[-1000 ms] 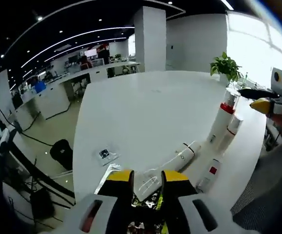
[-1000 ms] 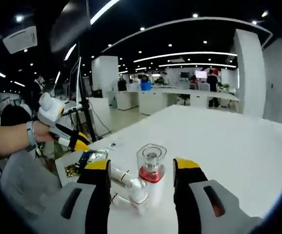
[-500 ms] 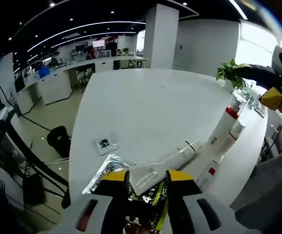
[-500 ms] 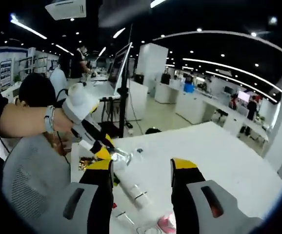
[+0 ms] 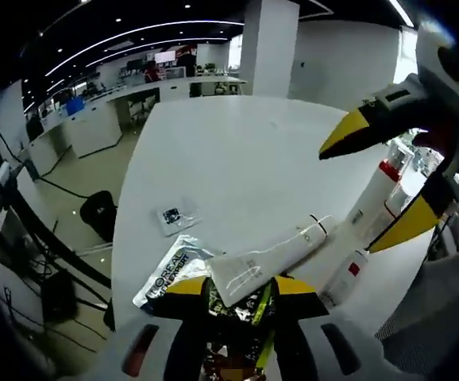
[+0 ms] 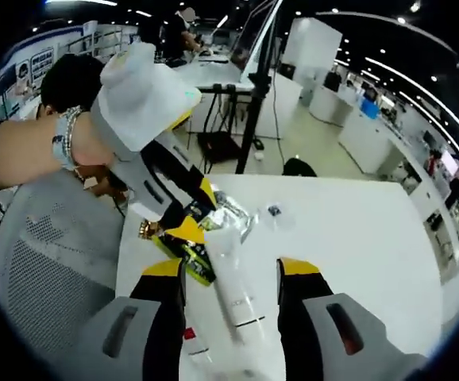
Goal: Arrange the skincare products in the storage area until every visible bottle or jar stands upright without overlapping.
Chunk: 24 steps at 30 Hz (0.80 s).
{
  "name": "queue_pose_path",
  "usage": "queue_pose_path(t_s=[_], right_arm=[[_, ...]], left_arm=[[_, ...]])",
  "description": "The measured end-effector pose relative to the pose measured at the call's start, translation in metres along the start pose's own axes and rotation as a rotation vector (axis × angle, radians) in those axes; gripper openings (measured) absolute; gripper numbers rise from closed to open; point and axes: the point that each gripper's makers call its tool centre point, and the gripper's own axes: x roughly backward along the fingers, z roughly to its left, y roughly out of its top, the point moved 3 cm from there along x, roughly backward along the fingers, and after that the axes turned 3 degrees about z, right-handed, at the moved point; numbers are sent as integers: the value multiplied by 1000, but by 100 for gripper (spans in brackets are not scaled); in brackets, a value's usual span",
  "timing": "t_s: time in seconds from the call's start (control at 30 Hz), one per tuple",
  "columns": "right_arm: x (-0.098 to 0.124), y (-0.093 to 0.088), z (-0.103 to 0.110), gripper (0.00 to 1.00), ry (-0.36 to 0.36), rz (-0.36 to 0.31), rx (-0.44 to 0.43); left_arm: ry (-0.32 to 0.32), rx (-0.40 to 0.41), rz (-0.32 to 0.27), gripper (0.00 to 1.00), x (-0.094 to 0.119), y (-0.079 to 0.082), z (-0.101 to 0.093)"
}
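Observation:
A white tube (image 5: 269,258) lies flat on the white table (image 5: 237,159), its crimped end between the jaws of my left gripper (image 5: 241,287), which stands open over a dark green and yellow sachet (image 5: 249,305). Beside the tube is a tall white bottle (image 5: 360,222) with a red band, and a small white bottle (image 5: 345,279) with a red label. My right gripper (image 5: 376,178) reaches in from the right, open, with its tips on either side of the tall bottle. In the right gripper view the tube (image 6: 233,290) runs between the open right gripper (image 6: 231,270), and the left gripper (image 6: 195,212) sits at its far end.
A silver sachet (image 5: 170,274) and a small flat packet (image 5: 174,216) lie left of the tube. The table edge (image 5: 122,238) drops to the floor on that side. A grey mesh chair (image 6: 47,286) stands by the table, with the person's arm (image 6: 31,155) above it.
The right gripper has swung in close from the far right, and its view has tipped down onto the tube. The left gripper has barely moved.

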Motion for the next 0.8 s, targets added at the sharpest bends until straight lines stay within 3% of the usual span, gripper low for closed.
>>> queue_pose_path(t_s=[0.2, 0.43, 0.8], right_arm=[[-36, -15, -4, 44, 53, 162, 17], [-72, -51, -9, 43, 106, 363, 46], [-90, -71, -6, 40, 182, 446, 68]], left_arm=[[-20, 108, 18, 32, -4, -4, 8], [12, 148, 30, 32, -1, -6, 17], [23, 145, 11, 30, 2, -4, 17]])
